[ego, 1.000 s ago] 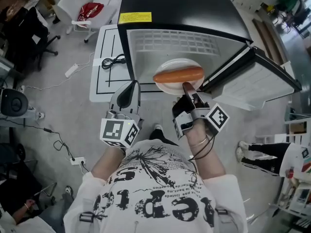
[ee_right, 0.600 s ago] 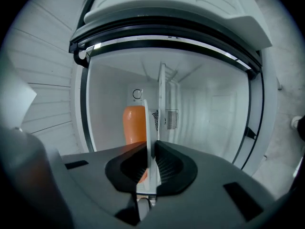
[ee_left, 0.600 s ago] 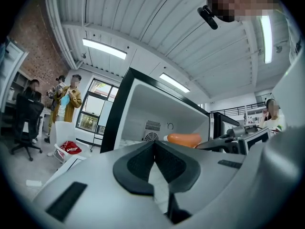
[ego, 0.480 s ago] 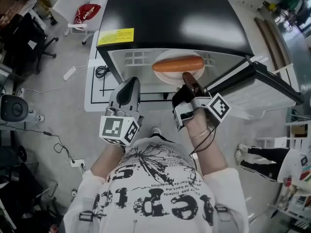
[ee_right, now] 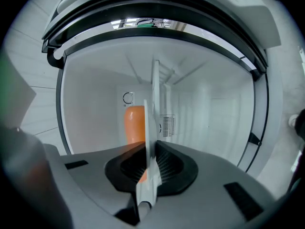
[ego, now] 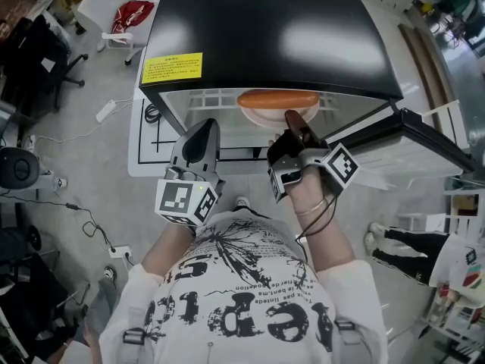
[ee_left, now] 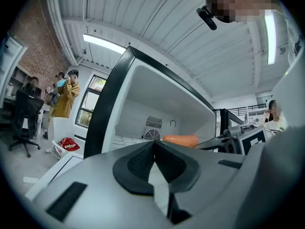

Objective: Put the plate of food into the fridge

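At ten o'clock in the head view a red bag [ego: 135, 12] lies on a white chair [ego: 114, 6]. Right of it, a yellow label [ego: 172, 67] sits on the near left corner of the fridge [ego: 273, 29]; its black print is too small to read. The fridge top is glossy black with rounded corners, and the inside is white ribbed plastic.

The left gripper [ego: 198, 144], grey with a black-and-white marker cube [ego: 186, 202], hovers at the fridge's mouth; its fingers are pressed together with nothing between them.

At twelve o'clock from the right gripper [ego: 297, 127] the round white plate [ego: 267, 117] sits just inside the opening, partly under the black top's front edge. A smooth orange sausage [ego: 278, 98] lies across it. The right gripper's fingers are pinching the plate's near rim.

At three o'clock the fridge door [ego: 413, 131] stands open.
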Demonstrator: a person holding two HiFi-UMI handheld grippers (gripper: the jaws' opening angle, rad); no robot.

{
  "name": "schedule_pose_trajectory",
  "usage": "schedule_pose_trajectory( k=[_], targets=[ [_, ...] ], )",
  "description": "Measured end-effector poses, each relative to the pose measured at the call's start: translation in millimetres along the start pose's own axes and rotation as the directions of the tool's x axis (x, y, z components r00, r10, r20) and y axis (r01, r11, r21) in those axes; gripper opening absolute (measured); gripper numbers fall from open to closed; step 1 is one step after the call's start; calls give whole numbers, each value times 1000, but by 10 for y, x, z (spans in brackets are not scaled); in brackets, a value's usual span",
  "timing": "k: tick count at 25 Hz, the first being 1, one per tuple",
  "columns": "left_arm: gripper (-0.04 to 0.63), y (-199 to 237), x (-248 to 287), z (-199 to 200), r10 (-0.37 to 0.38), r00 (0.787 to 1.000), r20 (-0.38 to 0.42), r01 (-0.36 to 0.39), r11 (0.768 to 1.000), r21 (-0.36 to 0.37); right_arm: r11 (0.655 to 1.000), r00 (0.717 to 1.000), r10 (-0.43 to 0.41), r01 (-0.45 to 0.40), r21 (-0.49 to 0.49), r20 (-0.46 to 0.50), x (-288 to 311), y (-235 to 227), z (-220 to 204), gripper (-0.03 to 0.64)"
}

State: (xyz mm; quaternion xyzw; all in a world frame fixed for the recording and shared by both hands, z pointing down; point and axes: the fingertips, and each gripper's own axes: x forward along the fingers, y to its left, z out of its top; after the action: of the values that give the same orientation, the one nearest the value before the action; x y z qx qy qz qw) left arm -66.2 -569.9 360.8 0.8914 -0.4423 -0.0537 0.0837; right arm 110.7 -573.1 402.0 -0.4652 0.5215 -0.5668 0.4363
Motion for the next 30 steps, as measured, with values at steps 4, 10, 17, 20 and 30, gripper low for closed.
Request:
schedule_pose_trajectory(
  k=[4,10,17,20,30],
  targets=[
    [8,-28,-23,-88,-7,1000,-3,7,1000,-5,1000,1000,-10,10,1,16,-25,-55,15,34],
    [8,-30,-8,-111,-11,1000,-7,11,1000,-15,1000,999,-20,19,8,31,29,-36,37,34],
    [8,98,204,-28,-5,1000,-15,5,999,-33,999,999,-31,30,26,41,260,64,112,34],
    [8,99,204,-52,-8,1000,-18,7,999,-44,999,999,-18,16,37,36,262,65,108,34],
    [8,12,164,-83,-29,999,-28,27,998,-50,994,998,10,-4,-108,58,214,206,107,243]
  ],
)
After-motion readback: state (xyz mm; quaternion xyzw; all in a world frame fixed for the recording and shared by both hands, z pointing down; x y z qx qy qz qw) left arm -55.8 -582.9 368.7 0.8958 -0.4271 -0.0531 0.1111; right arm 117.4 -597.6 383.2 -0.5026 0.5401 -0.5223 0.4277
